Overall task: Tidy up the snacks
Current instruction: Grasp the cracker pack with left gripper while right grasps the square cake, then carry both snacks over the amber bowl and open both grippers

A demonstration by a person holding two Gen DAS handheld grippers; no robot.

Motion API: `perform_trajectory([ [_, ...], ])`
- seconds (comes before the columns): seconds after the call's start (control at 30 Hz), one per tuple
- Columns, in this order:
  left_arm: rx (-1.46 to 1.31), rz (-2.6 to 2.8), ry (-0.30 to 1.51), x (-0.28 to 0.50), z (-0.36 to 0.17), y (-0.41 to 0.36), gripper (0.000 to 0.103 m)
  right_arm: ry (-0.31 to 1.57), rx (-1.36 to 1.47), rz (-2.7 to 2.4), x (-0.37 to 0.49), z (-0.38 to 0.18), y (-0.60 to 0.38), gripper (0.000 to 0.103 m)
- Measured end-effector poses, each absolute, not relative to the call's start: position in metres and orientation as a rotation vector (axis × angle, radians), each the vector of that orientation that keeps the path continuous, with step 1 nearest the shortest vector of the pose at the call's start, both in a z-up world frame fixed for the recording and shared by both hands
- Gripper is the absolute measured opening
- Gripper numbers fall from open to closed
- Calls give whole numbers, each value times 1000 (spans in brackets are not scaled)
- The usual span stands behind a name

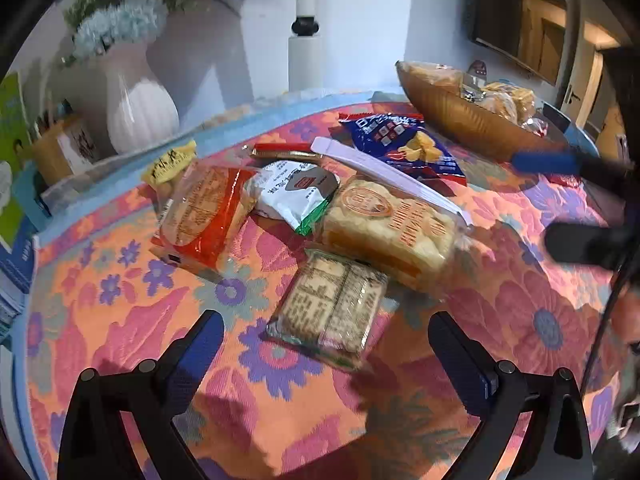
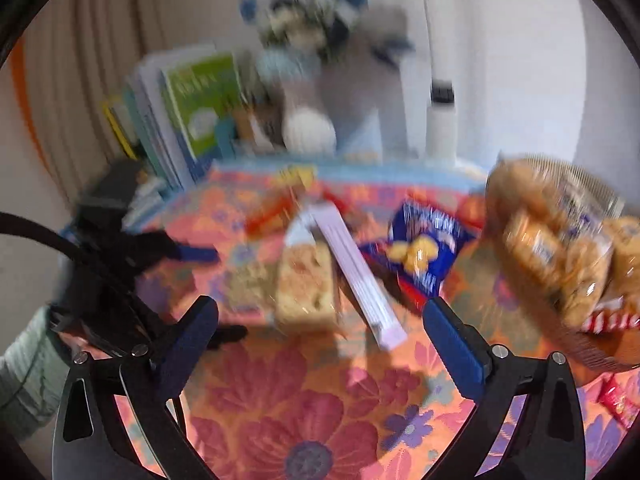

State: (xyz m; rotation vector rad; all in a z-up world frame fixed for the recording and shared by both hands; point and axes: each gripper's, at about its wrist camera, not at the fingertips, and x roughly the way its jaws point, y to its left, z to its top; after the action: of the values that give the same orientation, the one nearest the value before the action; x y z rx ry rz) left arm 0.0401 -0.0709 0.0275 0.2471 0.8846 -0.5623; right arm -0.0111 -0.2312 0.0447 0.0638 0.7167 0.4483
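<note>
Left gripper [image 1: 326,336]: jaws spread wide with nothing between the pads, low in the left wrist view, hovering over the flowered tablecloth [image 1: 120,320]; the cracker packet sits just beyond its fingertips.
Right gripper [image 2: 320,320]: jaws spread wide and holding nothing, low in the blurred right wrist view, above the cloth.
Cracker packet [image 1: 332,308]: clear wrap, two stacks side by side, lying flat at centre frame, its far corner touching the rice-cracker pack.
Rice-cracker pack [image 1: 392,228]: clear with orange print, right of centre, lying flat.
Lilac strip [image 1: 384,174]: long pale packet lying slantwise across the far edge of the rice-cracker pack.
White-and-green pouch [image 1: 296,196]: centre, wedged between the rice-cracker pack and the orange bag.
Orange bag [image 1: 204,216]: left of centre, clear window on top.
Yellow packet [image 1: 172,166]: just behind the orange bag, toward the upper left.
Red-and-gold bar [image 1: 286,151]: behind the white-and-green pouch.
Blue snack bag [image 1: 404,144]: upper centre, just beside the basket.
Basket [image 1: 460,120]: woven, upper right of the left wrist view, already holding several wrapped buns and snacks.
White vase [image 1: 138,108]: upper left, with pale blue flowers.
Books [image 2: 200,108]: upright, upper left of the right wrist view.
</note>
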Motion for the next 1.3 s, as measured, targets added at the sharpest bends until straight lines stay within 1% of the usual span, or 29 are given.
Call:
perform_trajectory([
  [0.03,231,-563,899,45,26,-70,100,739,83,459,-11,37,-232,90],
  [0.1,208,-560,935,55,22,-70,86,783,94,462,-7,31,-231,79],
  [0.13,207,-555,954,60,20,-71,86,802,85,462,-5,28,-227,77],
  [0.17,212,-554,949,61,20,-73,86,821,72,461,-1,27,-223,77],
  [0.2,218,-563,940,60,21,-75,80,831,59,461,3,26,-217,77],
  [0.23,223,-573,934,58,21,-76,74,844,34,453,7,25,-211,77],
  [0.27,231,-577,924,56,21,-78,60,851,8,435,11,24,-206,74],
  [0.3,240,-575,916,55,21,-79,49,855,-4,427,15,22,-204,70],
  [0.37,242,-556,908,54,21,-76,43,853,-11,431,20,19,-200,56],
  [0.47,183,-560,916,47,25,-64,42,863,-16,429,26,16,-191,48],
  [0.57,155,-533,907,33,29,-50,42,862,-35,405,25,15,-186,45],
  [0.67,137,-515,887,13,33,-37,42,869,-5,430,10,15,-190,45],
  [0.83,112,-518,876,-14,35,-27,42,876,22,411,-57,14,-203,45],
  [0.93,117,-527,875,-24,35,-32,42,883,44,405,-84,12,-208,45],
  [0.97,121,-525,873,-27,35,-35,42,885,41,403,-86,12,-208,47],
  [1.03,117,-521,878,-28,36,-40,42,896,40,395,-85,10,-206,48],
  [1.2,96,-495,865,-35,49,-39,42,885,29,386,-80,10,-199,44],
  [1.3,103,-487,831,-36,67,-42,42,816,96,407,-94,24,-217,44],
])
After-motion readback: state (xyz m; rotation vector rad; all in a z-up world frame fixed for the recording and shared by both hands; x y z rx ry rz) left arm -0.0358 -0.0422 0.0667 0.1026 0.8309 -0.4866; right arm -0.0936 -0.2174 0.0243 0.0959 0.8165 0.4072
